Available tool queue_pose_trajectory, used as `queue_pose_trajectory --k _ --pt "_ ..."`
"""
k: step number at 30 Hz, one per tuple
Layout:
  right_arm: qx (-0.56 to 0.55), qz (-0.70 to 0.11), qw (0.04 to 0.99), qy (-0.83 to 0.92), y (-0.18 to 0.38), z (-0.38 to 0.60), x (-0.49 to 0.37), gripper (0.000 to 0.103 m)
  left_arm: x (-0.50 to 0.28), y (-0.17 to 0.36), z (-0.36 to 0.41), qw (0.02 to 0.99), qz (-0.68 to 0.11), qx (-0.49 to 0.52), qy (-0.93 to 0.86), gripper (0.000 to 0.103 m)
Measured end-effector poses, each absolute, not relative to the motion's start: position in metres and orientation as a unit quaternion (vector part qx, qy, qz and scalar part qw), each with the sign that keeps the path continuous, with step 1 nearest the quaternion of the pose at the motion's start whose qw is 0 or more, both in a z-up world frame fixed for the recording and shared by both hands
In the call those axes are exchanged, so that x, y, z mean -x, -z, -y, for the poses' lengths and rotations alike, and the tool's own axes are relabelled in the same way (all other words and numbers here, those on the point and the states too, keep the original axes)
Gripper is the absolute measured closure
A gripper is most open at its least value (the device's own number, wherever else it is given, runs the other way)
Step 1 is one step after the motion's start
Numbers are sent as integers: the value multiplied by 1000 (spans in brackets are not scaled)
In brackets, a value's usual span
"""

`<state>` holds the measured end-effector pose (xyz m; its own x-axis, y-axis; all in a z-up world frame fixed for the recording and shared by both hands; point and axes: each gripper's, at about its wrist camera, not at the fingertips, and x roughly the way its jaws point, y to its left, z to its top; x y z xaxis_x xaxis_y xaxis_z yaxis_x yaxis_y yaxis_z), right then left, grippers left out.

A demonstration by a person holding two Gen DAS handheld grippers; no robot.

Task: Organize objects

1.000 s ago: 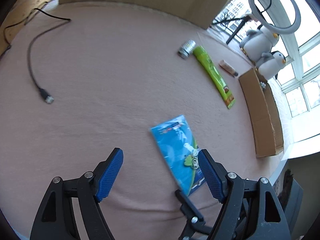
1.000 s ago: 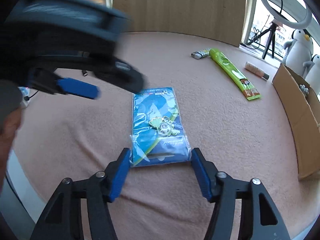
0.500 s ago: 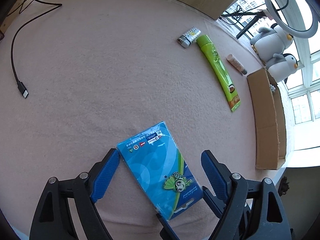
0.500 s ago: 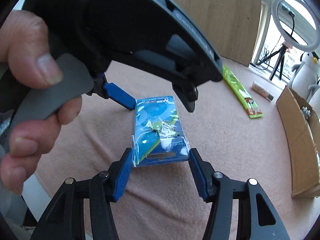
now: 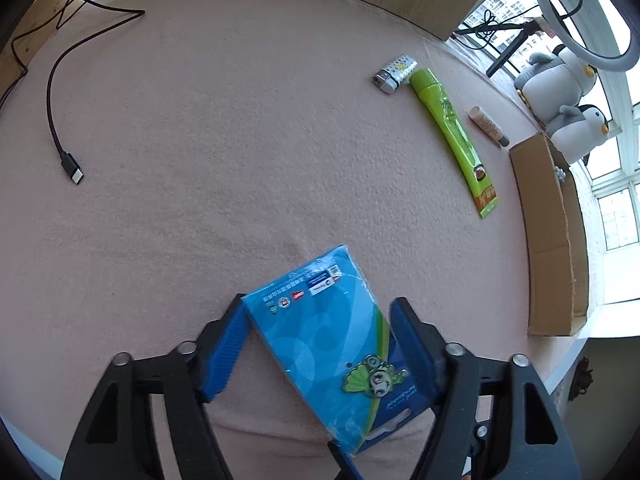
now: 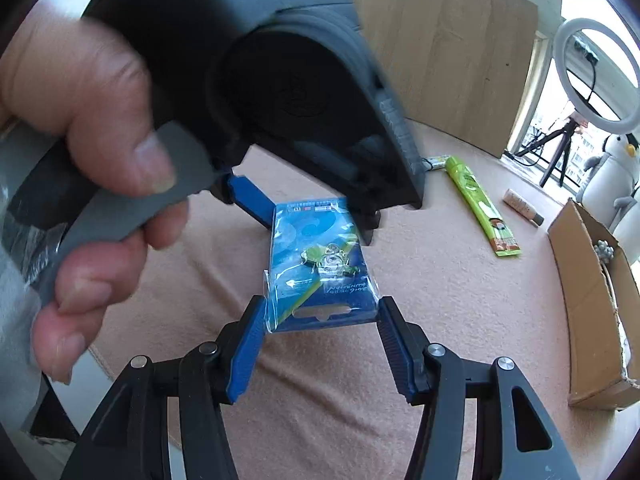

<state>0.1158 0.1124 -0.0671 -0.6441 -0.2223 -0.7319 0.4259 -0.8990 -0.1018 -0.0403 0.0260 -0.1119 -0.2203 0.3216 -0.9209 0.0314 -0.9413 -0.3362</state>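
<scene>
1. Presently: blue card packet, flat on the pink worktop, lying between both sets of jaws.
2. Left gripper: jaws spread, straddling the packet's long sides. The left pad is touching its edge, or nearly so; contact on the right cannot be told. The packet's long axis runs from about 11 o'clock to 5 o'clock in this view.
3. Right gripper: jaws spread, flanking the packet's near short end, the one with the hang slot; the packet runs toward 12 o'clock.
4. Nearer hand, by judgement: the left, already astride the packet's middle; the right takes only the end.
5. Cardboard box: at 3 o'clock in the left view, at the worktop's edge.
6. Green tube, lighter, small stick: 1 to 2 o'clock, well apart from the packet.
7. Cable: 10 o'clock. Bare cloth lies between packet and box.
</scene>
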Motion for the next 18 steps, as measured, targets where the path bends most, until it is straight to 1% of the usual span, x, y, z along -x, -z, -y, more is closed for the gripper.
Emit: queue_pose_trajectory --k 9,18 --pt "-369 -127 179 903 56 -118 -119 51 37 98 -30 102 139 604 -778 31" --pt "-325 -107 144 928 14 -150 -109 51 49 39 -66 142 108 561 -808 31"
